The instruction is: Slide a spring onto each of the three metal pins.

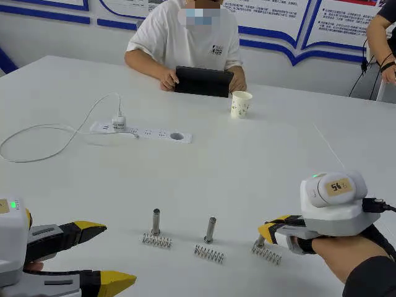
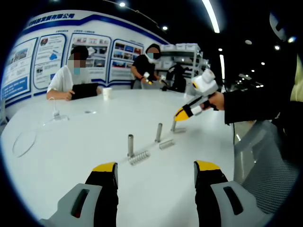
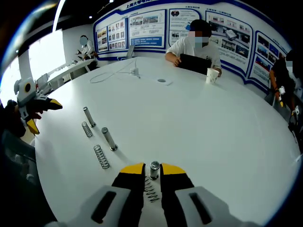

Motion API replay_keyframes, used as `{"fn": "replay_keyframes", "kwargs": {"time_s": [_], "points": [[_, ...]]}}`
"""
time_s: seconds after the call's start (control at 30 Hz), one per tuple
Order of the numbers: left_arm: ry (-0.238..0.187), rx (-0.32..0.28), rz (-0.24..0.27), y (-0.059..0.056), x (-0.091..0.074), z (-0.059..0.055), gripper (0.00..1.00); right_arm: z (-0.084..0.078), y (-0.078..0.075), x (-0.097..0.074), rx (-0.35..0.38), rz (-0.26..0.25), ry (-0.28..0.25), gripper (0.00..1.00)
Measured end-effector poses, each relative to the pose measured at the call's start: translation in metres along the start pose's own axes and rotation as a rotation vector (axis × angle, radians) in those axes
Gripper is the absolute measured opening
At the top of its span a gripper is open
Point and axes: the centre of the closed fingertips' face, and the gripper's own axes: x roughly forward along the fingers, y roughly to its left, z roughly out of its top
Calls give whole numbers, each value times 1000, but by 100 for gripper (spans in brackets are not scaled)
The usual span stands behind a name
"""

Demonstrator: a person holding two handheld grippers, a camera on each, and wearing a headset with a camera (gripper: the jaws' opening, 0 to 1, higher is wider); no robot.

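Left tool [image 2: 156,166] is low at the near-left edge of the table [image 1: 247,161], with its yellow-tipped jaws spread wide and nothing between them. Right tool [image 3: 154,171] comes in from the near right, held in a hand [image 1: 346,257]. Its jaws are narrowed to a slim gap on either side of the right pin [image 1: 261,241], which stands upright between the tips (the right gripper view doesn't show whether they actually pinch it or just flank it). Three metal pins stand upright in a row across the near part of the table: left pin [image 1: 156,221], middle pin [image 1: 211,229] and the right one. Each has a spring lying on its side just in front of its base: left spring [image 1: 157,241], middle spring [image 1: 209,253] and right spring [image 1: 266,252]. In the right gripper view the right spring runs down under the jaws. Farther back there is a white power strip [image 1: 145,132] with a looping cable [image 1: 37,133], and a paper cup [image 1: 241,104]. A seated person [image 1: 185,37] holds a dark tablet [image 1: 203,81] at the far edge.
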Motion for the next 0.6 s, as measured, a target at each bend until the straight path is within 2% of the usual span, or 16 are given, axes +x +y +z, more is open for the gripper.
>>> {"fn": "replay_keyframes", "kwargs": {"time_s": [0.3,0.6], "points": [[-1,2,0,0,0,0,66,-6,1,-6,-20,16,4,16],[2,4,-2,0,1,0,66,-26,0,-11,-60,68,42,16]]}}
